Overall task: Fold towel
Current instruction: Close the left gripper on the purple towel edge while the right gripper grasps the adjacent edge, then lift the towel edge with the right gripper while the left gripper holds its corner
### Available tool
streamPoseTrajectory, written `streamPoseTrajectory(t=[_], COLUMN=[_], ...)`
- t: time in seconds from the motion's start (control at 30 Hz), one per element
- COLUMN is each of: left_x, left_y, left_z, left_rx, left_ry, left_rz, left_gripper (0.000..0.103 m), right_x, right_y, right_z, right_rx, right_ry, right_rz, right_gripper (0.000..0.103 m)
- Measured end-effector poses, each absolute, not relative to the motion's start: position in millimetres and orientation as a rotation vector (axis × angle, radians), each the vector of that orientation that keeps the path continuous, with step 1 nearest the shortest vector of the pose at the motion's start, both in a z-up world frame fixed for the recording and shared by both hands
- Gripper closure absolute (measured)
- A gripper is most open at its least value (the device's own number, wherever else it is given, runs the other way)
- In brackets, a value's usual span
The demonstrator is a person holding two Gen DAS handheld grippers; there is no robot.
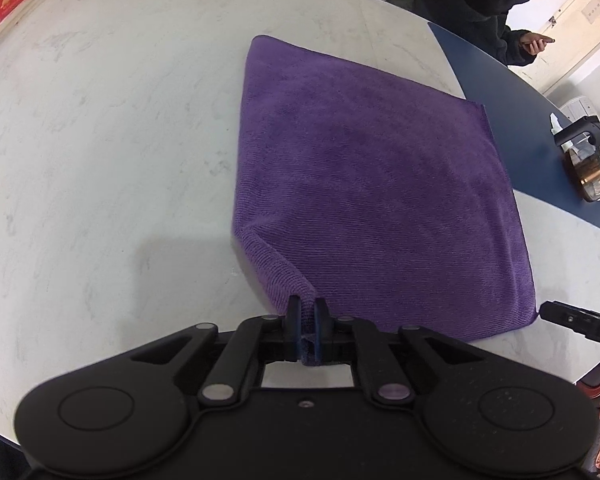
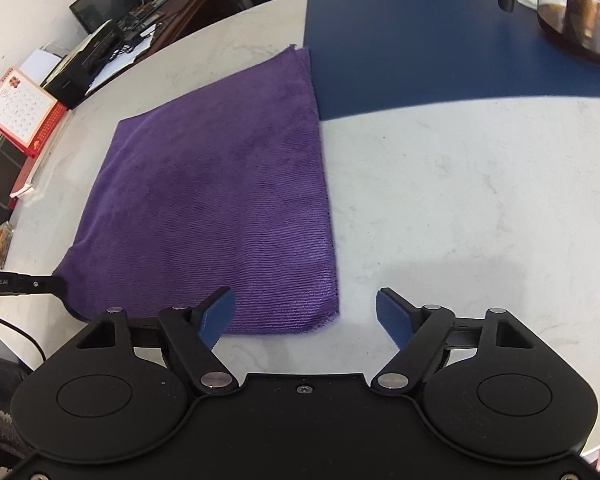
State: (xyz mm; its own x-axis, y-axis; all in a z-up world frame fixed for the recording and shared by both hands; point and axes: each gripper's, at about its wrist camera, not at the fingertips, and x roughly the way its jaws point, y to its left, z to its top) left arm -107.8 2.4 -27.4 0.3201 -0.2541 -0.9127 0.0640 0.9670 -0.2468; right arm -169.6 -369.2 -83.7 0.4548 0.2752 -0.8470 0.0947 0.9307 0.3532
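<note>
two close downward wrist views, sharing the purple towel [image 1: 364, 184]

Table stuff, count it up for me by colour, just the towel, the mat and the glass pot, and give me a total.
Purple: 1, the towel
Blue: 1, the mat
Clear glass with brown liquid: 1, the pot
Total: 3
</note>
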Motion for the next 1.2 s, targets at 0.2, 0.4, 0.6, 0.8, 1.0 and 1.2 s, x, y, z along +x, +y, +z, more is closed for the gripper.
streamPoseTrajectory(t=[0.2, 0.4, 0.6, 0.8, 1.0, 1.2], left_x=[-106, -106, -106, -106, -107, -108], left_y=[2, 5, 7, 6, 9, 12], left_z=[-34, -37, -39, -41, -43, -44], left_rx=[-0.165, -0.163, -0.163, -0.162, -0.159, -0.165], left_ry=[1.246, 1.255, 1.261, 1.262, 1.268, 1.271], left_rz=[-0.194, -0.178, -0.175, -0.181, -0.185, -0.194], left_gripper=[0.098, 0.098, 0.098, 0.098, 0.098, 0.098], right_x=[-163, -159, -161, -148, -135, -143], right_y=[-366, -352, -347, -310, -277, -278], right_z=[-90, -90, -82, -69, -69, -64], right_rx=[0.373, 0.288, 0.287, 0.143, 0.037, 0.045], right_ry=[1.085, 1.094, 1.053, 1.002, 0.986, 0.971], right_rz=[0.131, 0.185, 0.221, 0.306, 0.338, 0.316], right_gripper=[0.043, 0.073, 0.094, 0.094, 0.085, 0.058])
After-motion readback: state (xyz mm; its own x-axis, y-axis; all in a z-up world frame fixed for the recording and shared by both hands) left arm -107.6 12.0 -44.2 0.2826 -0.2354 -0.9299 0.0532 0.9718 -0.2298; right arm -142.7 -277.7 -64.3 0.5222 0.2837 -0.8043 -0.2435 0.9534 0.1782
